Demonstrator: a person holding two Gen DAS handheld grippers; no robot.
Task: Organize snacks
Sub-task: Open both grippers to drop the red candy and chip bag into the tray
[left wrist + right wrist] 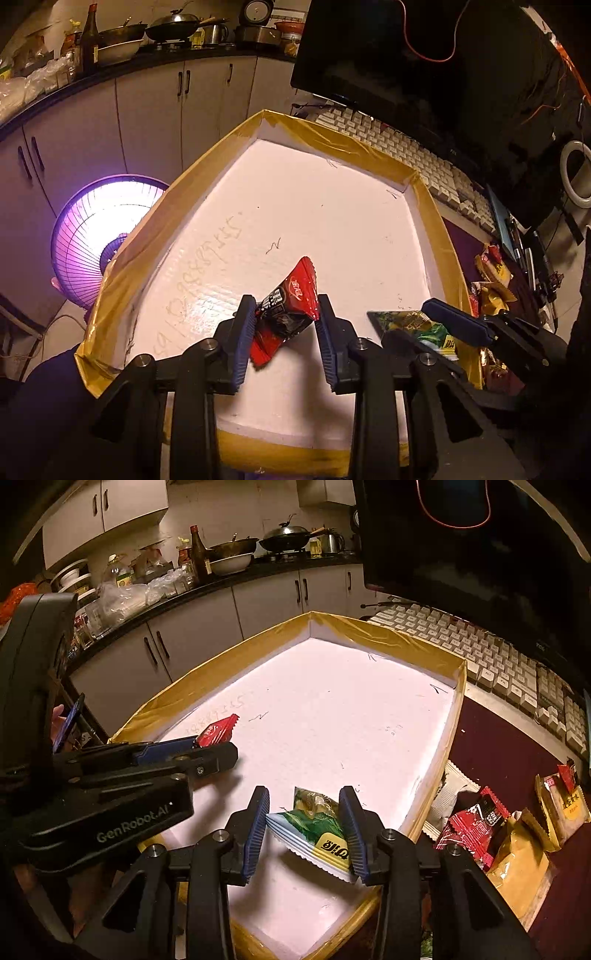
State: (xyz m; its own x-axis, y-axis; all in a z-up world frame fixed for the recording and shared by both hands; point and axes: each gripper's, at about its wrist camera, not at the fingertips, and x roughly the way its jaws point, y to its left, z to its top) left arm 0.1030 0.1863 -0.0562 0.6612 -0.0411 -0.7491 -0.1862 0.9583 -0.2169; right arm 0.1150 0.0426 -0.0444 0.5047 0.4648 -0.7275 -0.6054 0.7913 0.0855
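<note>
A shallow white tray (280, 206) with yellow-taped rims lies below both grippers; it also shows in the right wrist view (332, 709). My left gripper (286, 306) is shut on a red and black snack packet (291, 302) and holds it over the tray's near part. My right gripper (304, 806) is shut on a green and yellow snack packet (314, 827) over the tray's near right side. The right gripper (439, 317) with its green packet (413, 321) shows in the left wrist view. The left gripper (207, 744) with the red packet (218, 731) shows in the right wrist view.
Several loose snack packets (476, 823) lie on the dark red mat right of the tray, also seen in the left wrist view (491, 280). A keyboard (480, 653) and a monitor (480, 554) stand behind. A lit heater (103, 229) stands on the left below the kitchen counter (147, 62).
</note>
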